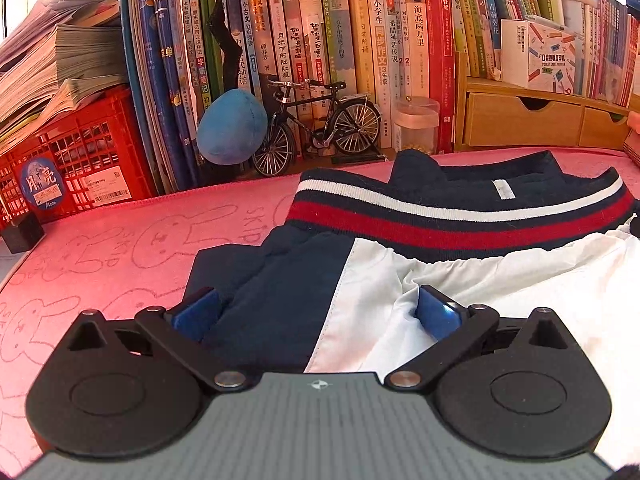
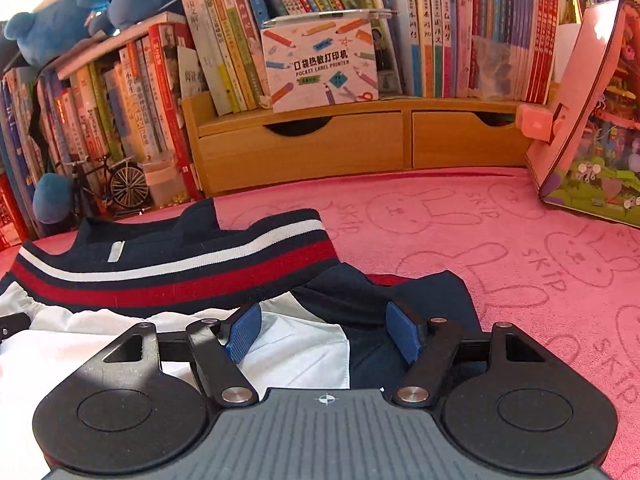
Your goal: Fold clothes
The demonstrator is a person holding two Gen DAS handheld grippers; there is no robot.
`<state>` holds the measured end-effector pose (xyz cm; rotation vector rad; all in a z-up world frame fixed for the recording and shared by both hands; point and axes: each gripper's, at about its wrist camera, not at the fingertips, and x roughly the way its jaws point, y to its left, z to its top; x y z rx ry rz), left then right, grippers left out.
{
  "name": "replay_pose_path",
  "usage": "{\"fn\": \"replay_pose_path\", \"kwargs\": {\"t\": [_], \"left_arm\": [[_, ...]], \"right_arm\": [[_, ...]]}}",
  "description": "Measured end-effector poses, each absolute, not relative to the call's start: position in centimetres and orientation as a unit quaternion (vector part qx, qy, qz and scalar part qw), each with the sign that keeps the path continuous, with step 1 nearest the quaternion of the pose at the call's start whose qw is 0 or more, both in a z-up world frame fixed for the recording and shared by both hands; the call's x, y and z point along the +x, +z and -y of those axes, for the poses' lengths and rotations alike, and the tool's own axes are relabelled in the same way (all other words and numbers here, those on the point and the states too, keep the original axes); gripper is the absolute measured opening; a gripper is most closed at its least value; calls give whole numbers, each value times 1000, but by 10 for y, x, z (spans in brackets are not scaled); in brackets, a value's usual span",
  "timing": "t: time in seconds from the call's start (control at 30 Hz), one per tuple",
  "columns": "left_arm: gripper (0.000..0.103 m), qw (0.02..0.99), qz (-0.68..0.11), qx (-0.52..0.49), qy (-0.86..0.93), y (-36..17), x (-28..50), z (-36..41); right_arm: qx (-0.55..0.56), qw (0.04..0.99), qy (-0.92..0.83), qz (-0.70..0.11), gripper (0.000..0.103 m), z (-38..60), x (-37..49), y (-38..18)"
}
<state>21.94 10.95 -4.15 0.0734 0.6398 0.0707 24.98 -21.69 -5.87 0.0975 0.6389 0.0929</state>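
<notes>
left gripper [image 1: 316, 312] jaws released over jacket [image 1: 440, 272] | right gripper [image 2: 324, 334] likewise

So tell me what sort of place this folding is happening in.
Probably a child's study or bedroom at home: packed rows of children's books, blue plush toys on top of them, and a pink bunny-print cloth under the navy and white garment.

Left tongs [image 1: 316, 312] and right tongs [image 2: 324, 334] both low, level, fingers spread wide.

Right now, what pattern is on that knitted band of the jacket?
Navy with one white and one red stripe on the ribbed knitted band; clearest in the left wrist view.
</notes>
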Motion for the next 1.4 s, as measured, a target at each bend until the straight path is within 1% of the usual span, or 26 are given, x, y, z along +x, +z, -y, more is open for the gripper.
{"fn": "replay_pose_path", "kwargs": {"t": [0.27, 0.3, 0.33, 0.37, 0.43, 0.47, 0.5, 0.57, 0.6, 0.73, 0.87, 0.97, 1.07, 1.2, 1.27, 1.4], "left_arm": [[103, 946, -322, 6, 31, -42, 222, -118], [103, 946, -322, 5, 33, -42, 222, -118], [103, 946, -323, 2, 34, -42, 222, -118], [103, 946, -324, 0, 33, -42, 222, -119], [103, 945, -326, -7, 32, -42, 223, -121], [103, 944, -328, -11, 31, -43, 223, -122], [103, 943, -330, -16, 30, -43, 224, -123], [103, 942, -334, -24, 29, -45, 225, -126], [103, 941, -336, -27, 30, -45, 226, -126], [103, 936, -350, -8, 40, -34, 219, -125], [103, 948, -309, 53, 50, -10, 184, -112], [103, 951, -292, 84, 48, 2, 159, -98], [103, 953, -296, 59, 25, 6, 137, -92], [103, 954, -299, 35, 2, 7, 110, -82], [103, 952, -304, 26, -10, 5, 101, -78], [103, 947, -319, 15, -34, -1, 91, -70]], "right_arm": [[126, 944, 23, -305, 69, 237, 251, -61], [133, 943, -8, -305, 72, 238, 250, -61], [139, 942, -34, -304, 73, 240, 249, -62], [142, 941, -56, -302, 80, 242, 248, -62], [131, 940, -55, -309, 84, 239, 251, -62], [123, 940, -55, -313, 90, 237, 252, -63], [101, 939, -56, -323, 96, 231, 256, -63], [43, 935, -63, -347, 103, 212, 268, -65], [26, 934, -68, -350, 103, 207, 270, -65], [17, 932, -59, -357, 102, 211, 261, -55], [4, 949, -26, -313, 102, 218, 209, -26], [0, 953, 10, -304, 102, 211, 174, -9], [-12, 954, 70, -292, 103, 191, 136, 0], [-53, 952, 115, -277, 103, 156, 98, -2], [-55, 949, 124, -286, 103, 144, 91, -9], [-27, 936, 121, -330, 103, 135, 90, -32]]}}
